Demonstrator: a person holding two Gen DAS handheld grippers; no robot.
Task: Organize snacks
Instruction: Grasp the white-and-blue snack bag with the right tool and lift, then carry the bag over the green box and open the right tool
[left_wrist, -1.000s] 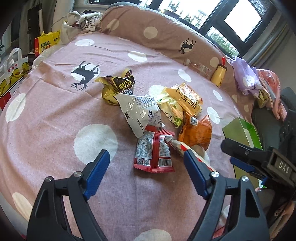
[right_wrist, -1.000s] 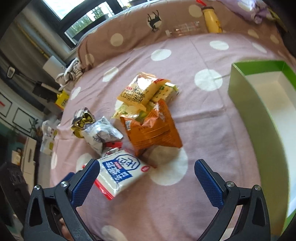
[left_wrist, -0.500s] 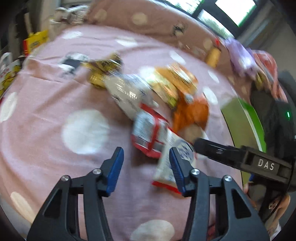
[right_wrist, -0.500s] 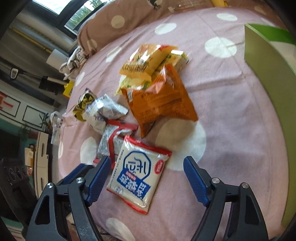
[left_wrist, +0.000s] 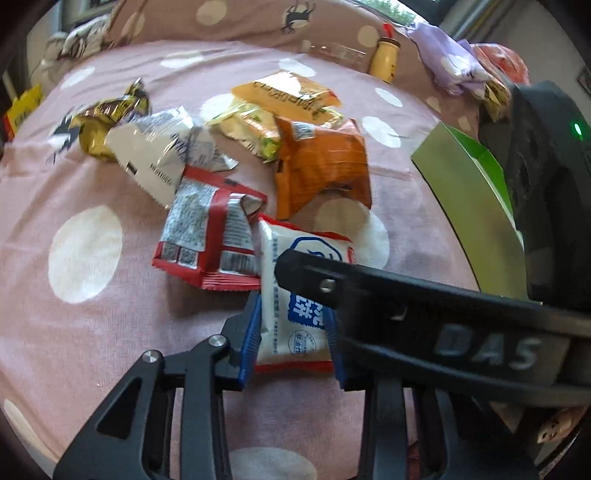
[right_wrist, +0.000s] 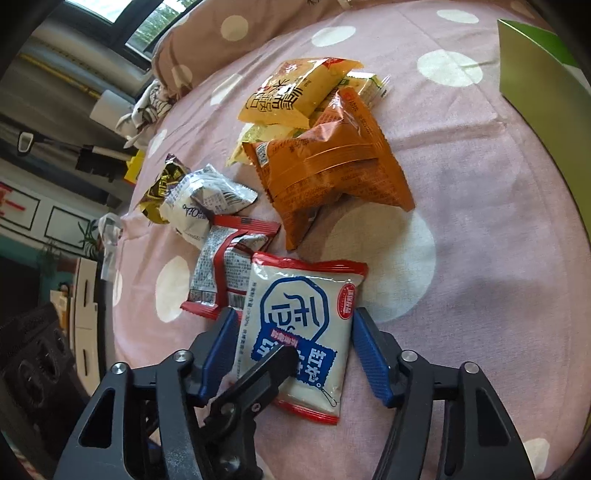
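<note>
The white-and-blue snack packet (right_wrist: 299, 332) lies flat on the bed (right_wrist: 480, 229), between the blue pads of both claws. The left claw (left_wrist: 291, 338) pinches its near end; the right claw (right_wrist: 295, 354) brackets it, barely apart. It looks light, puffy, slick and crushable, so gripping the sealed edge seems safest.

White packet (right_wrist: 301, 325), red-edged, blue emblem: flat, between the right gripper's (right_wrist: 295, 356) blue pads. Red-and-silver packet (right_wrist: 221, 273): just beyond, left, touching. Orange bag (right_wrist: 328, 166), yellow packet (right_wrist: 295, 92), white wrapper (right_wrist: 203, 203), gold wrapper (right_wrist: 162, 184): heaped farther ahead.
</note>
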